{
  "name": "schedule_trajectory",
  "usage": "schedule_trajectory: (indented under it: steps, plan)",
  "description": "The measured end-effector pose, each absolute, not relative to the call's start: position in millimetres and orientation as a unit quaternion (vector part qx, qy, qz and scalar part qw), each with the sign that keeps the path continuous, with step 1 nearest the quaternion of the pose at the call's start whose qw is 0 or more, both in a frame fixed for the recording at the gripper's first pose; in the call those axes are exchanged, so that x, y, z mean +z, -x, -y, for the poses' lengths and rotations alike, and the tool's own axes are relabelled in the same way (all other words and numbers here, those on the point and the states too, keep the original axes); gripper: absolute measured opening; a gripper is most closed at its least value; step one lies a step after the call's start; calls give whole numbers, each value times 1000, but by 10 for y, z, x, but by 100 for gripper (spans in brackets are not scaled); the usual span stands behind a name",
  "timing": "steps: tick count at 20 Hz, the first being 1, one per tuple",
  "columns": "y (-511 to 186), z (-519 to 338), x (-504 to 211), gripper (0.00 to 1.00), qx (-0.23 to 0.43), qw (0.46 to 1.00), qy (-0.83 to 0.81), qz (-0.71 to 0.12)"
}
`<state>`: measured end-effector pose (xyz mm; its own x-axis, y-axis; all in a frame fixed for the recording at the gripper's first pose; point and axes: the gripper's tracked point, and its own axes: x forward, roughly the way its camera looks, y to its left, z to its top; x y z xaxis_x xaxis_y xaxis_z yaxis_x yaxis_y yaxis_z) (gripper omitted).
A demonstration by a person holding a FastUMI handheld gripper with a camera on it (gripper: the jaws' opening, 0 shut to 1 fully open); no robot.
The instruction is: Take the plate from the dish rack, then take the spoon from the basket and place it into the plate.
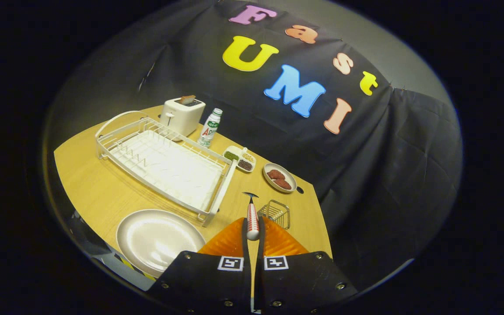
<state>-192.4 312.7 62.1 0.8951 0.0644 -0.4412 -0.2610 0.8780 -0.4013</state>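
Red-and-white-handled spoon (252, 218) sits clamped between the gripper (253, 234) fingers, clear of the small wire basket (275, 213), so carry it over to the round beige plate (158, 238) on the wooden table (99, 192) and lower it gently before letting go

You face a light wooden tabletop (103, 192) backed by a dark quilted cloth wall (387, 166), dimly lit beyond.

Claw (252, 234) showing ribbed pads, black body plates carrying two square black-and-white markers, silver screws dotting near edges.
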Motion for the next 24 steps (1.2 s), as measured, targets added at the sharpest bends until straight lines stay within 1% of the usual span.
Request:
schedule_trajectory:
  steps: [7,13,20,24]
  plan:
    - [2405,-3577,501,3,164,932,251,-203]
    - [2675,-3815,214,3,216,917,250,-225]
    - [2709,-3927,-128,3,235,906,231,-265]
    - [2682,-3924,-199,3,231,905,234,-271]
